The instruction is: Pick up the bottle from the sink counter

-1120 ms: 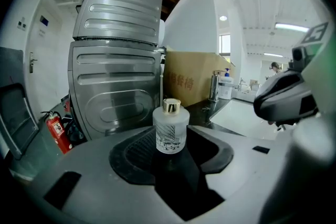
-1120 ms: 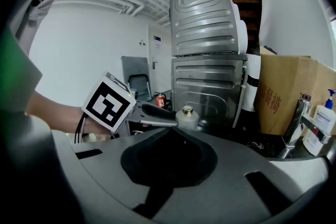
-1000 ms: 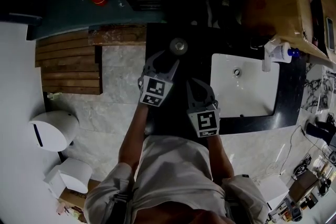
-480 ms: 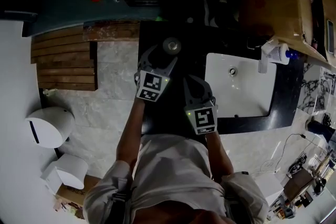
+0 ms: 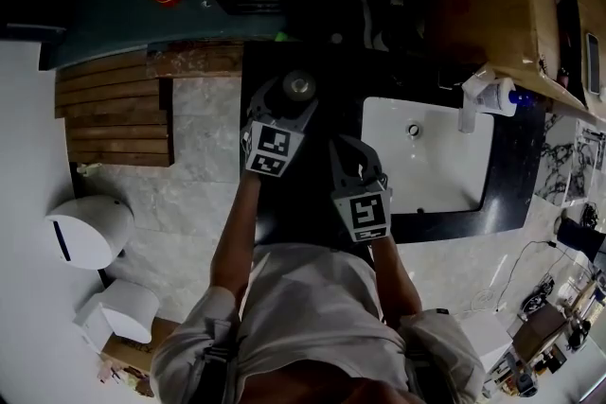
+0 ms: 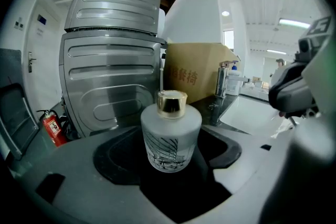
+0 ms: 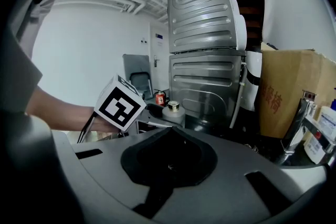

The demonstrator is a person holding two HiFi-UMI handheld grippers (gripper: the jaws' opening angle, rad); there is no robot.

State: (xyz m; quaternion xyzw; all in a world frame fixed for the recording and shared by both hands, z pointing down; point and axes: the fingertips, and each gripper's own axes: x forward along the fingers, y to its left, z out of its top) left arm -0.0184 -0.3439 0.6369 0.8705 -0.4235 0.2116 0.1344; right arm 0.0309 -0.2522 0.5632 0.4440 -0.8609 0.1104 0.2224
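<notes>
Bottle (image 6: 171,136) upright btwn left gripper (image 5: 293,96) fingers, opening wide

A light, short-sleeved top (image 5: 308,317) is worn, and dark straps (image 5: 216,366) are seen at both shoulders. The left claw (image 5: 287,99) and the right claw (image 5: 348,149) are each formed as a smooth grey moulded shell with a black-lined hollow between the jaws, and each is topped by a white cube (image 5: 269,151) printed with black square markers. The left claw's jaws are being opened with the bottle (image 6: 170,136) standing untouched between them, while the right claw's jaws are closed together on nothing.
</notes>
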